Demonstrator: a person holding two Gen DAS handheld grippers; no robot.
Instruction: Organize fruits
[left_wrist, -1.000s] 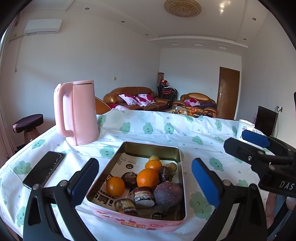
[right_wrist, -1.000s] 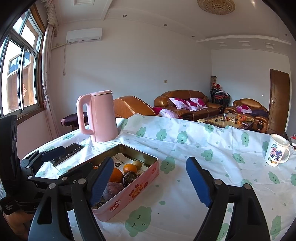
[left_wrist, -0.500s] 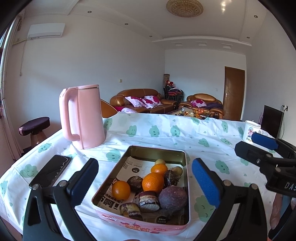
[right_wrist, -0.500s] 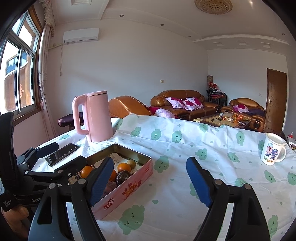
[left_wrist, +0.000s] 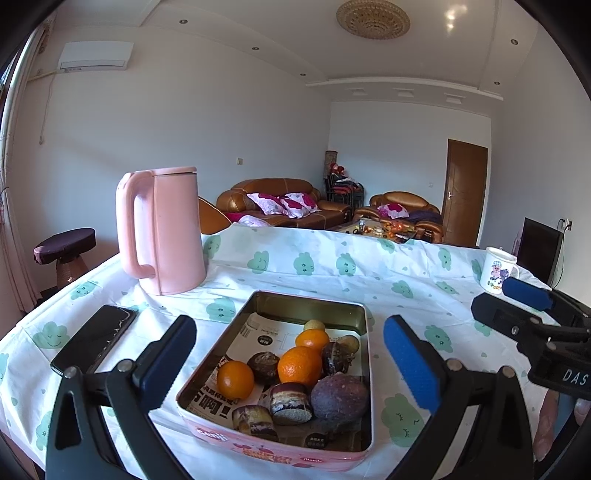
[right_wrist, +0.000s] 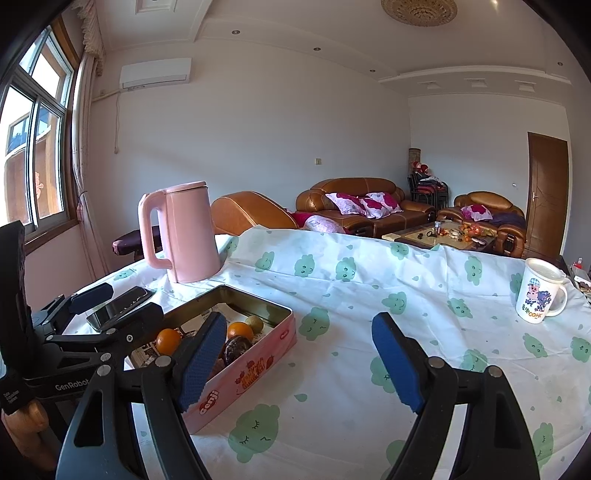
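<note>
Your left gripper (left_wrist: 290, 363) hangs over the near end of the tin (left_wrist: 306, 302), jaws wide apart, nothing between the blue pads (left_wrist: 408, 363) but air; the tin sits below and between them, untouched. Your right gripper (right_wrist: 299, 362) is also wide open and empty, over bare tablecloth (right_wrist: 369, 295) just right of the tin, its left pad in front of the tin's near corner.

The one tin is a pink rectangular box with a metal inside, lined with printed paper (left_wrist: 258, 332). It holds all the fruit, gathered toward its near right part. You have three oranges: one at the left (left_wrist: 235, 379), one in the middle (left_wrist: 299, 365), one behind it (left_wrist: 312, 339). One large purple-brown round fruit (left_wrist: 340, 397) lies at the near right. Three dark brown round fruits (left_wrist: 264, 365) sit among the oranges, though what they are is unclear. Two small yellowish fruits (left_wrist: 314, 325) lie farthest back. Two cut pieces with pale layered faces (left_wrist: 290, 402) rest at the near edge; you cannot tell what they are.

Outside the tin: one pink kettle (left_wrist: 162, 229) stands upright at the far left, one black phone (left_wrist: 94, 338) lies flat left of the tin, and one white mug (right_wrist: 539, 295) with a cartoon print stands far right, well apart from the tin.
</note>
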